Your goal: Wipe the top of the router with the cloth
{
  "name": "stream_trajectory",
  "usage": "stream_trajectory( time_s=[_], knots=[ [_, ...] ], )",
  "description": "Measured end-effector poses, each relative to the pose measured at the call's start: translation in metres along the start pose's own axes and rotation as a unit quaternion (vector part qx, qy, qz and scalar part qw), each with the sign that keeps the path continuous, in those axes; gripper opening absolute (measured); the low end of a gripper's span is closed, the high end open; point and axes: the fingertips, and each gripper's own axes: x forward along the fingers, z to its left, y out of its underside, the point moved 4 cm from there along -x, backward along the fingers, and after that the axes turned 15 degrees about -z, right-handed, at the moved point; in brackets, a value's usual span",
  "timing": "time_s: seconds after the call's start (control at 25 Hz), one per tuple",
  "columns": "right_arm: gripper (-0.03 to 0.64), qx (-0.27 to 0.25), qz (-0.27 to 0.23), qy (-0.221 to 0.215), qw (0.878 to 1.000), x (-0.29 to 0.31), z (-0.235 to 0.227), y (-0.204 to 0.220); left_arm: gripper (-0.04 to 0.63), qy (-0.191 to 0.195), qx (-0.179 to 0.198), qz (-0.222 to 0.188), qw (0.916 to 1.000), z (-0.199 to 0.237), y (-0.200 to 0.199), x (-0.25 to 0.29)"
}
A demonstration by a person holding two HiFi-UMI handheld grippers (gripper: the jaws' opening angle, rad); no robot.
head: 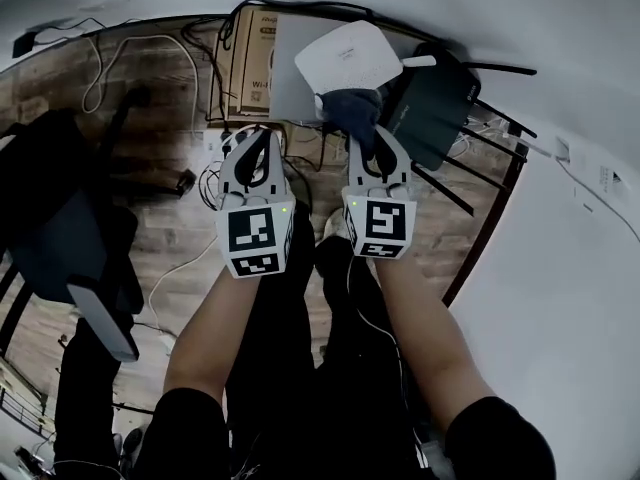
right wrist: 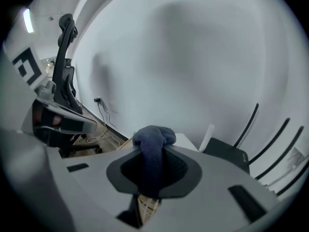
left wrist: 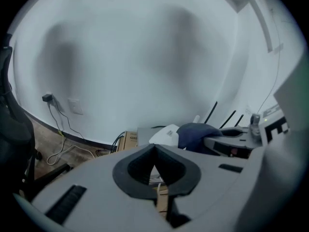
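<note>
Firstly, in the head view the right gripper (head: 370,148) holds a dark blue cloth (head: 352,111) at the near edge of the white router (head: 348,56). A black router (head: 432,108) lies just beside it. The left gripper (head: 258,153) hovers to the left, apart from both. In the left gripper view its jaws are pressed together with nothing between them. In the right gripper view the jaws are clamped on the cloth (right wrist: 153,141), which bunches above them.
</note>
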Motion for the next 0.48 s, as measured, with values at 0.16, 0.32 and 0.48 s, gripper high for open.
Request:
stream_trajectory(
  time_s=[0.16, 0.32, 0.48],
  knots=[
    [0.040, 0.017, -0.029, 0.013, 0.999, -0.029, 0.000, -0.027, -0.006, 0.020, -0.008, -0.020, 0.9996, -0.013, -0.020, -0.011],
    [0.040, 0.056, -0.064, 0.037, 0.996, -0.066, -0.013, -0.059, -0.006, 0.029, -0.003, -0.037, 0.9989, -0.042, -0.049, -0.038],
    [0.040, 0.071, -0.104, 0.059, 0.990, -0.127, -0.026, -0.103, -0.006, 0.039, 0.010, -0.065, 0.9970, -0.084, -0.092, -0.086]
  ],
)
